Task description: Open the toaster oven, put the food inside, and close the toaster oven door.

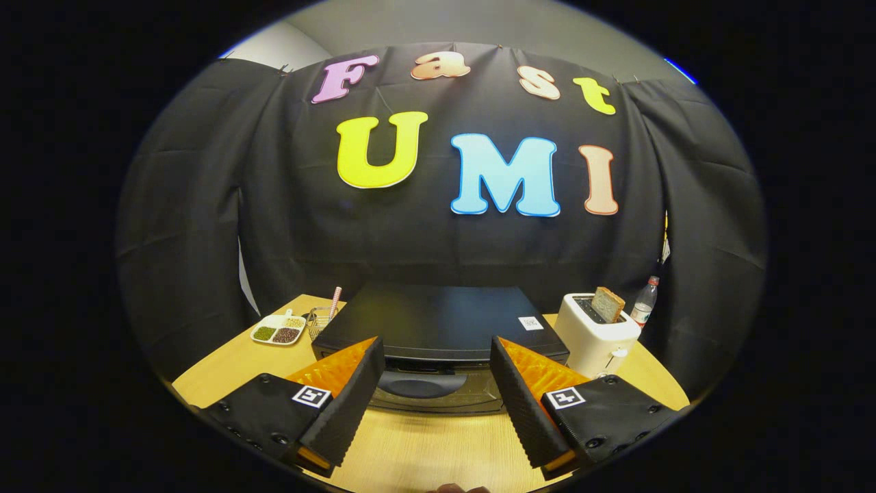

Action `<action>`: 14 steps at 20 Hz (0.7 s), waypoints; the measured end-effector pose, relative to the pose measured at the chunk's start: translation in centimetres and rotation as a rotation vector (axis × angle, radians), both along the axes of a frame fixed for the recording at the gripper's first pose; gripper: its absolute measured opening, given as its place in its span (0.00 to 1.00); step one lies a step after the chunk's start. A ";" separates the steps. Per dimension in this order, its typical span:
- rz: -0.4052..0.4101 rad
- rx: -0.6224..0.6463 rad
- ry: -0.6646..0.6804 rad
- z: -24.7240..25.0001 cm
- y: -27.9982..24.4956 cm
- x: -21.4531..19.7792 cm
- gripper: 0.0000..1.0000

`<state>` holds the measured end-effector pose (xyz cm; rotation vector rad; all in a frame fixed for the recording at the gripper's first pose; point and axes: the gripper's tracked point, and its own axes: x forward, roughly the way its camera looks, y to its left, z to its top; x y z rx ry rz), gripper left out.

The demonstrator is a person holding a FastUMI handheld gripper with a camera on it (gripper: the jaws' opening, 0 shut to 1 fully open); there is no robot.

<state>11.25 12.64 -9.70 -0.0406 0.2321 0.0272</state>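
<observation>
The claw (436, 356) hangs spread wide and released above the pale wooden tabletop (424, 445), gripping nothing. Just ahead of its fingers sits the black box-shaped toaster oven (438, 322), its dark glass door closed and seen between them. To the oven's right stands a white pop-up toaster (594, 335) with a brown bread slice (608, 303) upright in its slot; to its left, a white divided dish (278, 330) of beans.

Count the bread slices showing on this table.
1: a bread slice stands in the white toaster, right of the toaster oven, beyond the open gripper. Others may sit hidden.
</observation>
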 end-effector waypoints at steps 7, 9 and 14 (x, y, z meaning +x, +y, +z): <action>-0.001 -0.013 0.085 -3.1 0.0 2.8 0.98; 0.003 -0.035 0.106 -4.1 0.4 3.4 0.98; 0.047 -0.057 0.180 -6.7 1.5 4.0 0.98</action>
